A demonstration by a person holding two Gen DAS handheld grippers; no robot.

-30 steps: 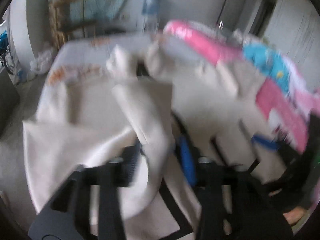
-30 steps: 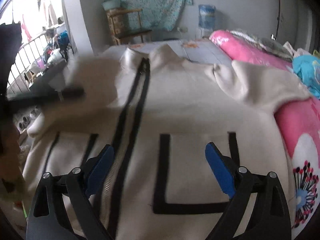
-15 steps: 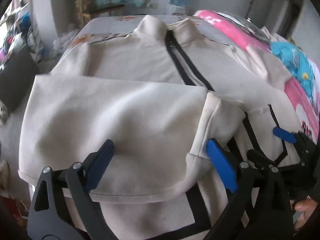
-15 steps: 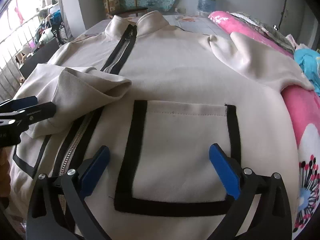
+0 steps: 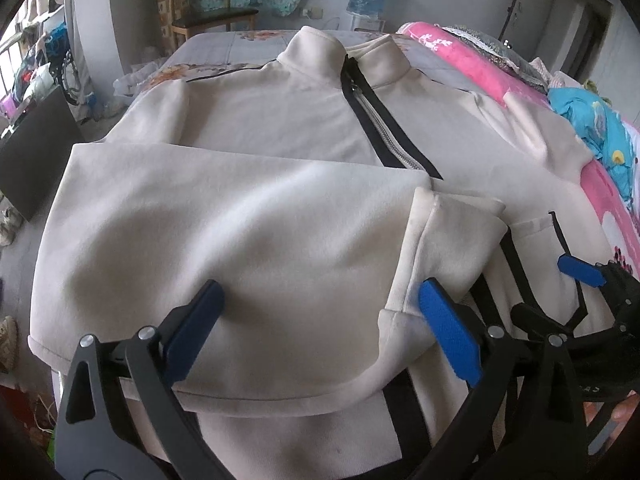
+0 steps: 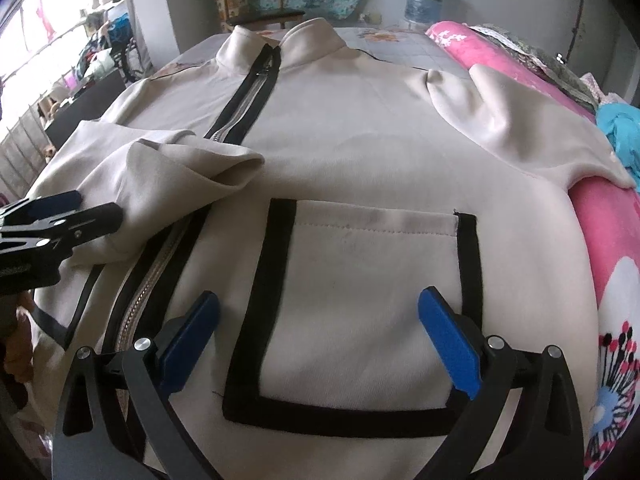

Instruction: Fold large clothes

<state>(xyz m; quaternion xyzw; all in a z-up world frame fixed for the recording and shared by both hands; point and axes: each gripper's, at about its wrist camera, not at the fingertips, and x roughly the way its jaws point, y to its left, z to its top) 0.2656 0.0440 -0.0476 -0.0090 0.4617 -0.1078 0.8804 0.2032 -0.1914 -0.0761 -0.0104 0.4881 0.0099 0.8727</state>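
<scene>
The left gripper (image 5: 320, 332) has just been opening its jaws; they stand wide apart over the folded-in sleeve (image 5: 248, 248), pressing on nothing. The right gripper (image 6: 320, 332) also stands wide, empty, above the black-trimmed patch pocket (image 6: 360, 300). The cream zip-front fleece jacket (image 6: 360, 128) lies face up on the bed (image 5: 224, 46), one sleeve laid across the chest, probably the first fold. The far sleeve (image 6: 520, 128) drapes onto a pink floral quilt (image 6: 608, 248); the jacket's hem is cut off below.
</scene>
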